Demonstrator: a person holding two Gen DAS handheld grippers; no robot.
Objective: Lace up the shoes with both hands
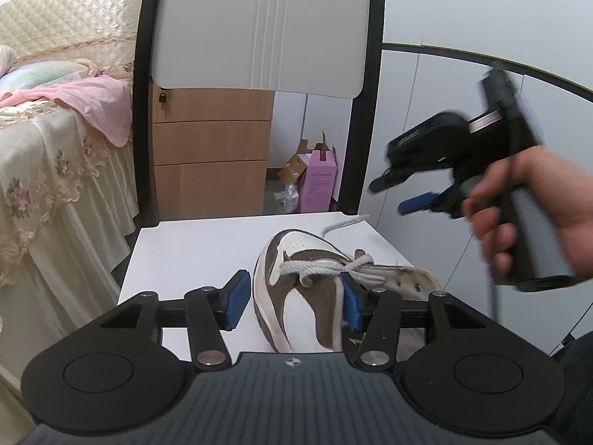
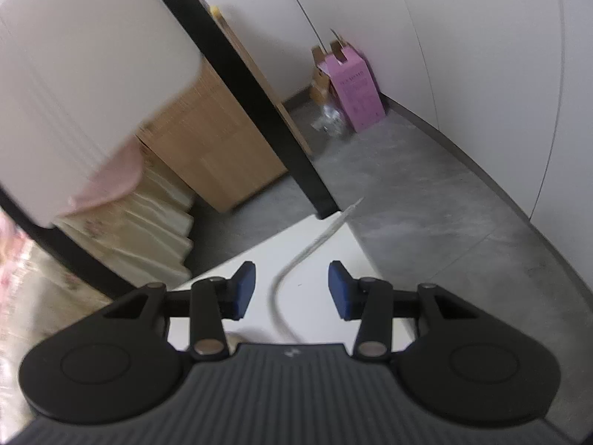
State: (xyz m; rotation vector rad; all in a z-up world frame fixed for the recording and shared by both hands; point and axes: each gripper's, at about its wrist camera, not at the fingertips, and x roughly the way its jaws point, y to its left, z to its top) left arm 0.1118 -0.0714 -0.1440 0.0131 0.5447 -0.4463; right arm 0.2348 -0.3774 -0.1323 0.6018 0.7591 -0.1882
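Observation:
A brown and white sneaker (image 1: 296, 296) lies on its side on the white chair seat (image 1: 192, 252), its grey-white lace (image 1: 326, 269) knotted across the tongue. My left gripper (image 1: 292, 300) is open, with the shoe's forepart between its blue pads. The lace's loose end (image 1: 344, 222) trails to the seat's far right corner. In the left wrist view my right gripper (image 1: 404, 193), held by a hand, hovers above and right of the shoe. In the right wrist view it (image 2: 292, 289) is open over the seat, with the lace strand (image 2: 296, 263) running between its fingers, untouched.
The chair's white backrest (image 1: 259, 26) with black frame posts rises behind the seat. A bed (image 1: 55, 141) with a pink cloth stands at left, a wooden drawer unit (image 1: 211, 148) behind. A pink box (image 1: 318, 181) and clutter sit on the grey floor (image 2: 444, 215) by the white wall.

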